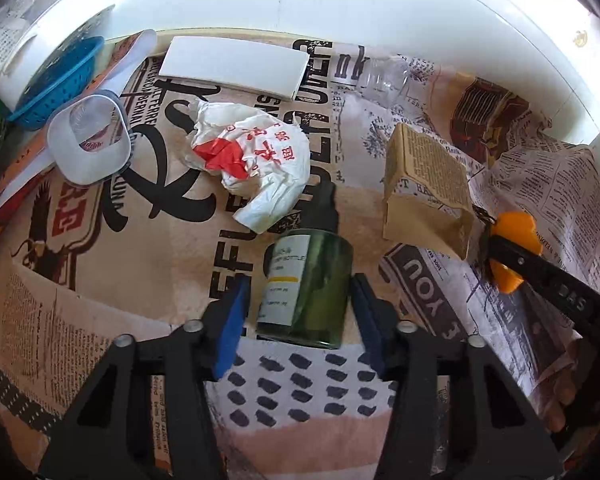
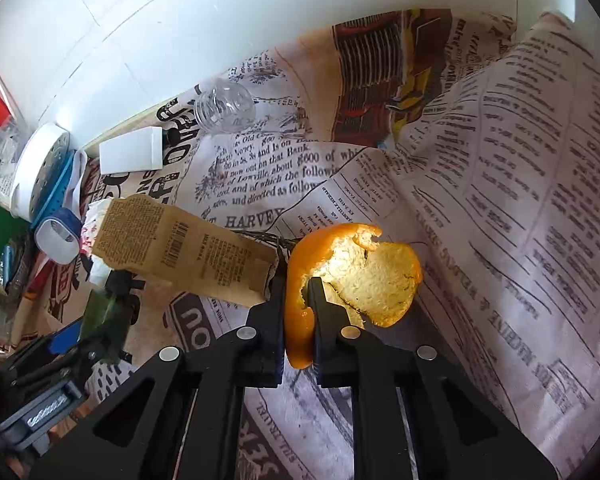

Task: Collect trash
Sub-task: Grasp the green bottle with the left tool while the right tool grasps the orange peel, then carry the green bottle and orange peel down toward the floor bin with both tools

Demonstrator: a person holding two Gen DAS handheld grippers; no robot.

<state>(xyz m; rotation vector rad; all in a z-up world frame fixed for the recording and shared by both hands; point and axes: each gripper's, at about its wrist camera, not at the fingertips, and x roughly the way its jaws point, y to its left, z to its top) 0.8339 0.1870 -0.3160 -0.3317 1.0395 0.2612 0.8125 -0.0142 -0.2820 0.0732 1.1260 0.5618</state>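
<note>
A dark green spray bottle lies on the printed tablecloth with its nozzle pointing away. My left gripper is shut on it, its blue pads against the bottle's sides. My right gripper is shut on a piece of orange peel, pinching its edge just above the newspaper-print cloth. In the left wrist view the peel and the right gripper's finger show at the right. A crumpled white plastic bag with red print lies beyond the bottle. A brown paper pouch lies between the two grippers.
A clear plastic bottle and a flat white box lie near the white wall. A white open container and a blue basket sit at the left. The cloth rises in folds at the right.
</note>
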